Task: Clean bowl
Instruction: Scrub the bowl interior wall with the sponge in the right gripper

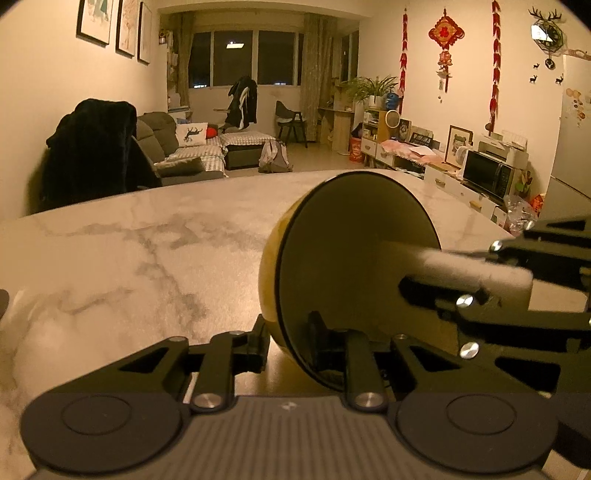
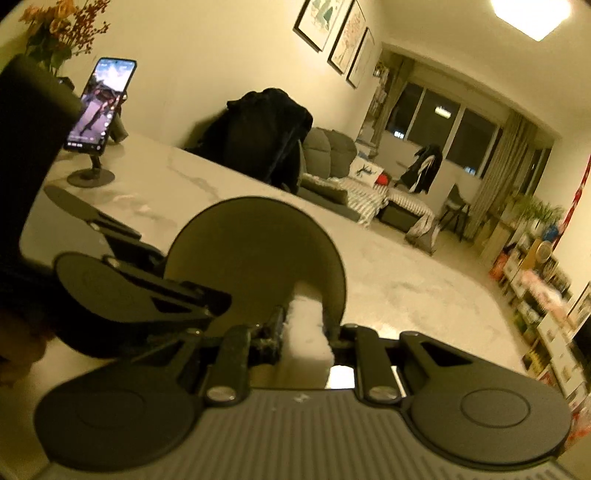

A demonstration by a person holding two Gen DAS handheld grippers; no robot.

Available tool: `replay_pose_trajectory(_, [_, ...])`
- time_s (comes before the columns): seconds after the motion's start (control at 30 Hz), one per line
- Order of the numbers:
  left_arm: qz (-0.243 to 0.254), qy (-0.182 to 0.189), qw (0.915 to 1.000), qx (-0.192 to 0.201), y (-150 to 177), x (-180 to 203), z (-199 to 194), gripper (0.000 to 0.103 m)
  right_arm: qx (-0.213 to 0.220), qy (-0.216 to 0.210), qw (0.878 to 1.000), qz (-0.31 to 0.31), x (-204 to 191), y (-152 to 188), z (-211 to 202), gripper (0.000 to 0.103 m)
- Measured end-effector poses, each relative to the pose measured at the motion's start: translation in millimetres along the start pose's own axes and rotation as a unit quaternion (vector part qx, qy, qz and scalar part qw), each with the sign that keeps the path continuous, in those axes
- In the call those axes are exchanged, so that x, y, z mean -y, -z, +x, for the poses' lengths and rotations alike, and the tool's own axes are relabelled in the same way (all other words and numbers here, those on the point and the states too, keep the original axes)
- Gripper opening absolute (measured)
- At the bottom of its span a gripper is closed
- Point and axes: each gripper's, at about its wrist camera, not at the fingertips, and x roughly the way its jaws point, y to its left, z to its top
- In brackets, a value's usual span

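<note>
My left gripper [image 1: 288,341] has the bowl [image 1: 354,273] by its rim, one finger on the yellow outside and the other inside the dark hollow, and the bowl is tipped on its side on the marble table [image 1: 147,251] with its mouth turned toward my right. The left jaws are easing open a touch right now, yet the rim sits between them and I still read contact there. Over on the other side, my right gripper [image 2: 303,328] is clamped hard on a white sponge [image 2: 308,332], fingers pressed against its flanks, and the sponge's far end pokes into the bowl's open mouth, touching the dark inner wall. From the left camera I see the same thing side-on: the pale sponge reaching into the bowl from the right, black fingers above and below it. A phone on a stand [image 2: 98,110] glows at the far left of the table, well apart from the work, with orange flowers [image 2: 55,26] behind it. A dark coat over a chair [image 2: 266,136] sits beyond the table edge.
</note>
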Motion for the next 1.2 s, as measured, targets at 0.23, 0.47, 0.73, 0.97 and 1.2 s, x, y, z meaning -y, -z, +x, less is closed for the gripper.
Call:
replay_pose_trajectory(0.23, [-0.017, 0.020, 0.9997, -0.003, 2, -6, 1, 0.020, 0.000, -0.004, 1.000, -0.001, -3, 0, 0, 0.020])
replay_pose_trajectory(0.47, [-0.019, 0.024, 0.9995, -0.007, 1, -10, 4, 0.021, 0.012, 0.016, 0.999, -0.030, -6, -7, -2, 0.019])
replay_pose_trajectory(0.73, [-0.018, 0.028, 0.9994, -0.006, 0, -9, 5, 0.021, 0.001, 0.005, 1.000, -0.010, 2, -3, 2, 0.020])
replay_pose_trajectory(0.97, [-0.029, 0.037, 0.9988, -0.010, 4, -11, 8, 0.021, -0.002, -0.005, 1.000, -0.012, -1, -4, 3, 0.020])
replay_pose_trajectory(1.2, [-0.036, 0.041, 0.9984, -0.015, 3, -17, 12, 0.022, 0.014, 0.023, 0.998, -0.048, -4, -12, -3, 0.019])
